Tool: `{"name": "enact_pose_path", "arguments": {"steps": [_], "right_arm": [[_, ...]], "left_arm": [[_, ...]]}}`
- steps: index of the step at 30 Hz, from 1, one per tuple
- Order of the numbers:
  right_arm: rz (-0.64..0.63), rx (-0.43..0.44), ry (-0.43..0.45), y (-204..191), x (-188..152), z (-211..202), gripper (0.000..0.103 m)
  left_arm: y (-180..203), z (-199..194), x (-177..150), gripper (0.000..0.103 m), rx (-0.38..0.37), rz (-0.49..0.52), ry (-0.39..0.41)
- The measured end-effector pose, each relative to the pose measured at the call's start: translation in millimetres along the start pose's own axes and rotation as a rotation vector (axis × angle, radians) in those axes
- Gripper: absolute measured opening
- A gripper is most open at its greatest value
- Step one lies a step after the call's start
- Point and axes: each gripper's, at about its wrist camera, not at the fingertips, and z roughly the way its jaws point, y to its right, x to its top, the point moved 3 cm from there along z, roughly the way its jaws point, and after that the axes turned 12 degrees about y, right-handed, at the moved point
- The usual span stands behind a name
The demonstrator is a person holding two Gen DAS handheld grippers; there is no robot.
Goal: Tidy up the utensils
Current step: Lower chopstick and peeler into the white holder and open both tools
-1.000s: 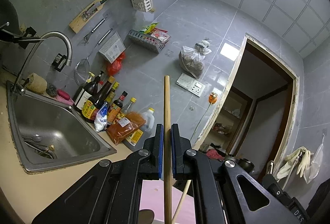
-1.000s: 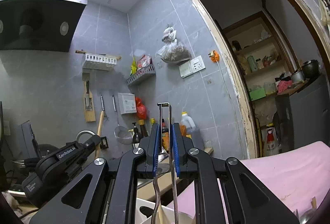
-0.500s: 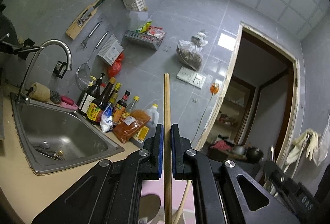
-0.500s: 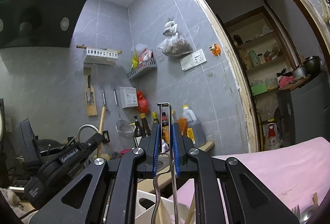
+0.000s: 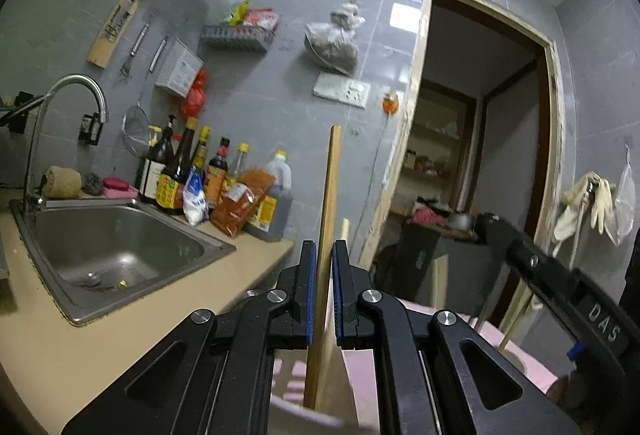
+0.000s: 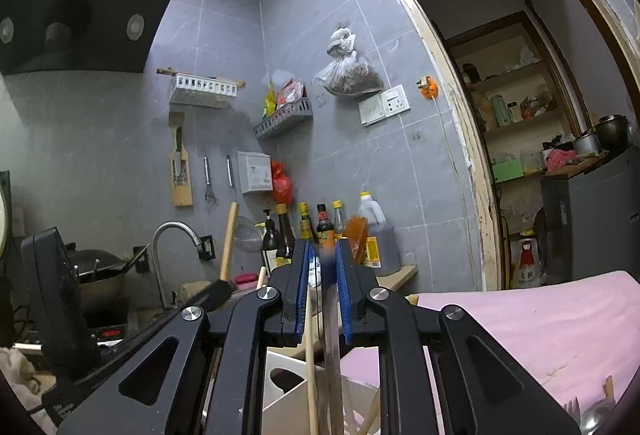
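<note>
Blue pads [image 5: 309, 295] on black left gripper [image 5: 324, 291]. Tan wooden stick [image 5: 326, 235]. Pink cloth [image 6: 540, 319], white holder [image 6: 288, 387]. Grey wall tiles [image 5: 280, 107] w/ marble veining, beige counter [image 5: 132, 319], steel sink [image 5: 108, 247].

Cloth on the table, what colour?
Pink cloth, clearest in the right wrist view.

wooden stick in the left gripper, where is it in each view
Left wrist: the wooden stick stands upright at centre, clamped in the left gripper.
Right wrist: left of centre, the wooden stick rises beside the faucet, above the left gripper.
Shared landmark: the oil jug at the counter's end.
</note>
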Motion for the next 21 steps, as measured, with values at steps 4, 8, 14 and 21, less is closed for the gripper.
{"name": "enact_pose_path", "arguments": {"steps": [4, 8, 14, 21], "right_arm": [[-0.011, 0.003, 0.015, -3, 2, -3, 0.023], [-0.024, 0.002, 0.022, -5, 3, -4, 0.025], [-0.034, -0.021, 0.050, -8, 11, -10, 0.046], [-0.075, -0.100, 0.058, -4, 26, -32, 0.076]], "left_arm": [[0, -3, -2, 0.007, -0.020, -0.004, -0.020], [-1, -7, -1, 0.019, -0.033, -0.016, -0.033], [-4, -15, 7, 0.033, -0.046, -0.041, -0.040], [-9, -23, 20, 0.062, -0.060, -0.095, -0.074]]}}
